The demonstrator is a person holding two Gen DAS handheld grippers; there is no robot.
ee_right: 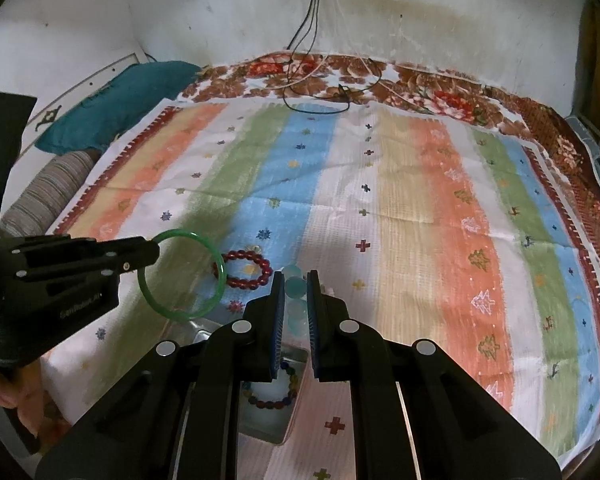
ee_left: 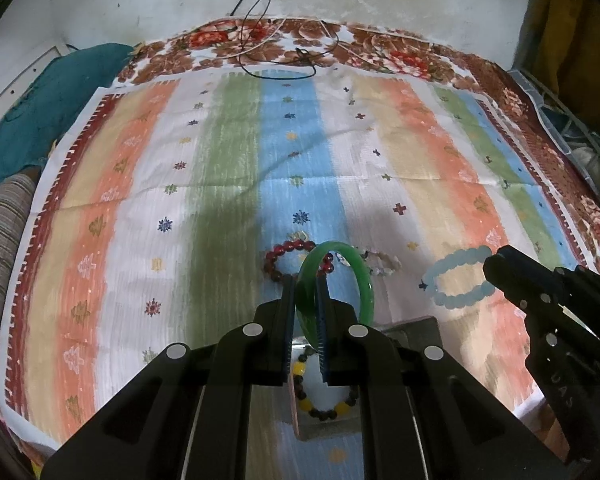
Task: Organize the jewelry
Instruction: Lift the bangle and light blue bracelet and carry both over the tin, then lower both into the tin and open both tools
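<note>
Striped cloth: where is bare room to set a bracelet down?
Free: the striped cloth beyond the dark red bead bracelet to the black cables, and its right orange stripe. Crowded: around the metal tray beneath both grippers.

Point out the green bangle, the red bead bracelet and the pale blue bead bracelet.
green bangle [ee_right: 220, 276]: right wrist view, right side of band.
red bead bracelet [ee_right: 260, 261]: right wrist view, upper right beads.
pale blue bead bracelet [ee_left: 454, 260]: left wrist view, top beads.
</note>
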